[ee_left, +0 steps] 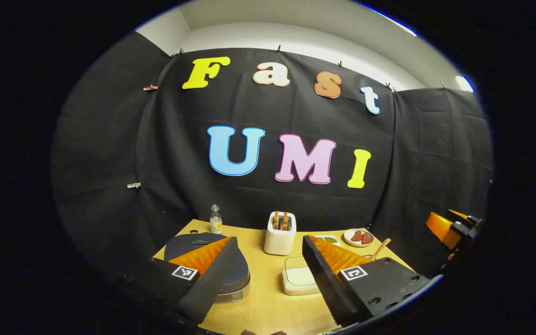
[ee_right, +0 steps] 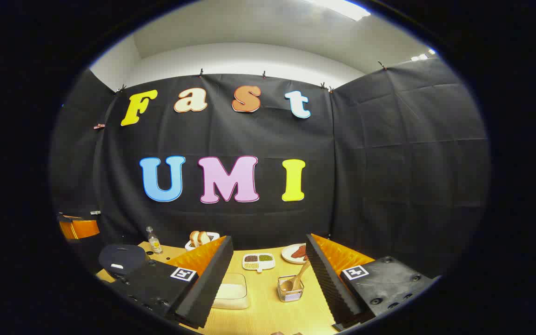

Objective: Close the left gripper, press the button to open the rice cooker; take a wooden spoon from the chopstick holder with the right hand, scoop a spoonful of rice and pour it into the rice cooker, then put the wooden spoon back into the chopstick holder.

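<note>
In the left gripper view the left tongs [ee_left: 268, 274] hang above the wooden desk [ee_left: 268, 307] with their fingers spread wide apart, nothing between them. The rice cooker [ee_left: 212, 265] sits at the desk's left side, its dark round lid down, partly hidden behind the left finger. A white container of rice [ee_left: 298, 277] lies just to the cooker's right, between the fingers. Behind it stands a white toaster [ee_left: 279, 232] with two slices in its slots, and a small glass bottle [ee_left: 215, 219] stands at the back left. A plate of reddish food [ee_left: 358, 237] rests at the back right.

In the right gripper view the right tongs [ee_right: 268, 279] are also wide apart and empty. The chopstick holder [ee_right: 290, 288], a small clear cup, stands on the desk between the fingers, nearer the right one, with the wooden spoon [ee_right: 296, 279] leaning in it, handle tilted up to the right. The rice container shows left of the holder, and a divided dish of beans [ee_right: 258, 260] lies behind it.
</note>
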### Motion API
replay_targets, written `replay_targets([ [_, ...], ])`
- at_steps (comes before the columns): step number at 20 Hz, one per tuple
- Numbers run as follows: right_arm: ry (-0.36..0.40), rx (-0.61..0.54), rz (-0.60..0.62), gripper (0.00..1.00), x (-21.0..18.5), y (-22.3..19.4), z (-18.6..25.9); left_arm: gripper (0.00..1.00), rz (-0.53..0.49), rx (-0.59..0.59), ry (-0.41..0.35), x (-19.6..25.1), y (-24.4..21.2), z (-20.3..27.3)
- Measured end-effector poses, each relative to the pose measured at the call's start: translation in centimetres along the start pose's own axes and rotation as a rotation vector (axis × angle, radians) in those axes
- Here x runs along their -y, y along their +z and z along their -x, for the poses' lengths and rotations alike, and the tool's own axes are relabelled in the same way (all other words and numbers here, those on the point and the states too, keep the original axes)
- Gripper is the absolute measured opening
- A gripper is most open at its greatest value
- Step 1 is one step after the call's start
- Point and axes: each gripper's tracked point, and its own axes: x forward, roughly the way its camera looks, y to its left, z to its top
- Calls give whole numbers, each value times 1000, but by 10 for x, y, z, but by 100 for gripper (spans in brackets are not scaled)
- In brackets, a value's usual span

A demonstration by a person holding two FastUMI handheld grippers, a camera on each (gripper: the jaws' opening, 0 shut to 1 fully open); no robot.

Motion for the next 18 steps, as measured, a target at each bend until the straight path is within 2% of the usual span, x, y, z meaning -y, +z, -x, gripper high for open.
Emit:
replay_targets([
  [3, 15, 6, -14, 98, 1, 3, -13, 95, 1, -4, 14, 2, -2, -6],
  [6, 44, -10, 31, 98, -2, -5, -26, 96, 2, -16, 19, 2, -4, -10],
  [10, 82, -35, 19, 98, -13, -13, -36, 95, -53, 5, 28, -1, 7, -21],
  [13, 136, -45, 77, 98, -31, -24, -36, 95, -73, 5, 21, 3, 5, -24],
  [18, 170, -27, 58, 98, -46, -21, -34, 95, -30, 22, 12, 14, 3, -21],
])
